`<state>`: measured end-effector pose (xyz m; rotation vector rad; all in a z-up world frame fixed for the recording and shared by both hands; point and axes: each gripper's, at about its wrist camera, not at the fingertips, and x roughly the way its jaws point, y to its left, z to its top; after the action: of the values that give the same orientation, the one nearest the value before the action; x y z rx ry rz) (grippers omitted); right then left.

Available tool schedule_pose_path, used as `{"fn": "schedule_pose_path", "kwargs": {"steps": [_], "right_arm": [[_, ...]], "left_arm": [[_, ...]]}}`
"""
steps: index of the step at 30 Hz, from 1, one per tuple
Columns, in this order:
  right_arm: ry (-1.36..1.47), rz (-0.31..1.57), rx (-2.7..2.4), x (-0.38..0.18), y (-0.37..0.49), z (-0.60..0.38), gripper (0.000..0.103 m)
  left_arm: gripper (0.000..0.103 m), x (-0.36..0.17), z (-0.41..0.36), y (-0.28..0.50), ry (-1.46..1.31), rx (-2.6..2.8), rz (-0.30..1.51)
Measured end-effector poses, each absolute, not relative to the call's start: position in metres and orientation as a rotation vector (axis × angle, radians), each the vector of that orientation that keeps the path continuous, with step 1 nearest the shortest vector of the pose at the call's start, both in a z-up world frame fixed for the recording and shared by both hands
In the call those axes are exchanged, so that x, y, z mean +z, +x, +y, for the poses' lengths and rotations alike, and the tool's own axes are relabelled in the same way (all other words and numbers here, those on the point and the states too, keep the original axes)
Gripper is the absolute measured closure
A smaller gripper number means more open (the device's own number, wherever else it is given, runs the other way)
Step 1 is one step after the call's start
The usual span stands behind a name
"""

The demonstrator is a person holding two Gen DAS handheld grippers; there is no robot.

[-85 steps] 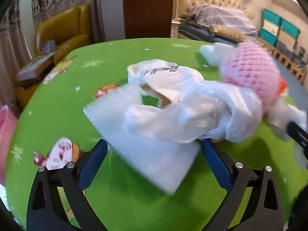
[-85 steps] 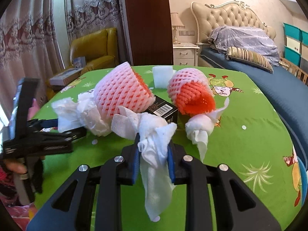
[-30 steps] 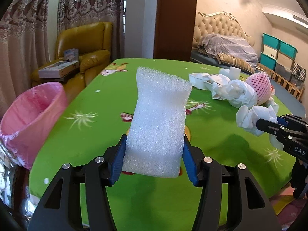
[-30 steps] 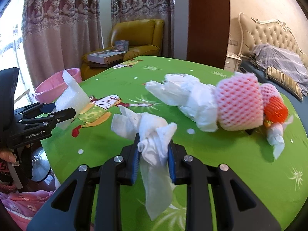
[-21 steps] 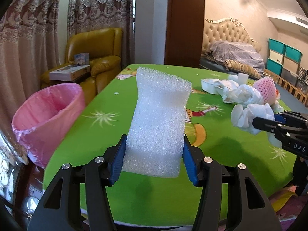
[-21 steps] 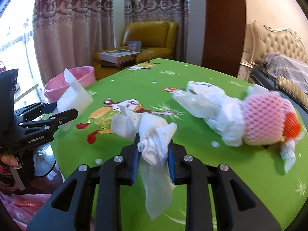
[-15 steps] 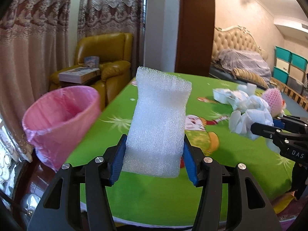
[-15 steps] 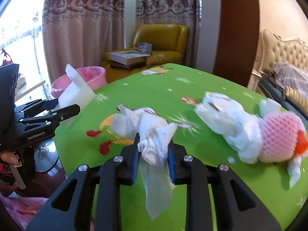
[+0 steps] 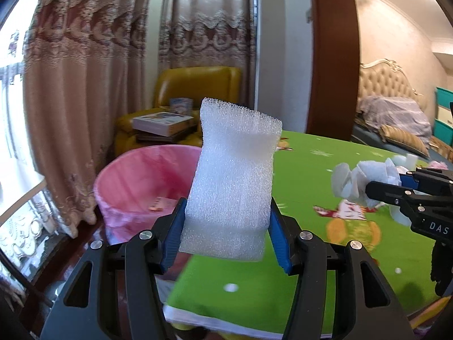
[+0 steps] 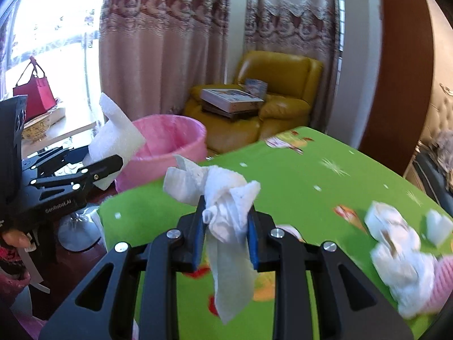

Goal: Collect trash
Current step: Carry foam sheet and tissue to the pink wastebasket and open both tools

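Note:
My left gripper is shut on a white foam sheet that stands upright between its blue pads, just past the table's corner. Behind the sheet, to the left, is a bin lined with a pink bag. My right gripper is shut on a crumpled white paper towel above the green tablecloth. In the right wrist view the left gripper holds the foam sheet beside the pink bin. In the left wrist view the right gripper and its paper towel sit at the right.
More trash lies on the tablecloth at the right: white wrappers and a pink foam net. A yellow armchair with books stands behind the bin, before curtains. A bed is at the far right. A hand holds the left gripper.
Both grippers have swung left toward the table's corner with their loads. The pink bin now sits nearer the middle of both views; the remaining trash has slid to the right.

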<state>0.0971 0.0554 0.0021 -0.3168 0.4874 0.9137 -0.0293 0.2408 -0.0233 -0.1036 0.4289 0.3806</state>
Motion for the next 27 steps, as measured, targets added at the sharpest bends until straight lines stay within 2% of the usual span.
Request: {"fn": "schedule_pose_path", "kwargs": {"steps": [14,23,24,25,27], "right_arm": [[-0.290,0.500,1.025,0.022,0.128,0.188,0.077],[-0.291,0.494,1.054,0.022,0.150,0.250,0.071],[-0.285,0.491,1.060,0.021,0.152,0.254,0.069],[-0.278,0.483,1.065,0.021,0.154,0.258,0.062],[-0.257,0.482,1.077,0.021,0.161,0.265,0.054]], "left_arm": [[0.052,-0.015,0.344,-0.025,-0.173,0.495,0.460],[0.052,-0.016,0.394,0.001,-0.242,0.481,0.476],[0.052,-0.015,0.398,0.005,-0.246,0.479,0.473],[0.051,-0.015,0.400,0.008,-0.245,0.479,0.472],[0.043,-0.017,0.405,0.014,-0.236,0.488,0.477]]}}
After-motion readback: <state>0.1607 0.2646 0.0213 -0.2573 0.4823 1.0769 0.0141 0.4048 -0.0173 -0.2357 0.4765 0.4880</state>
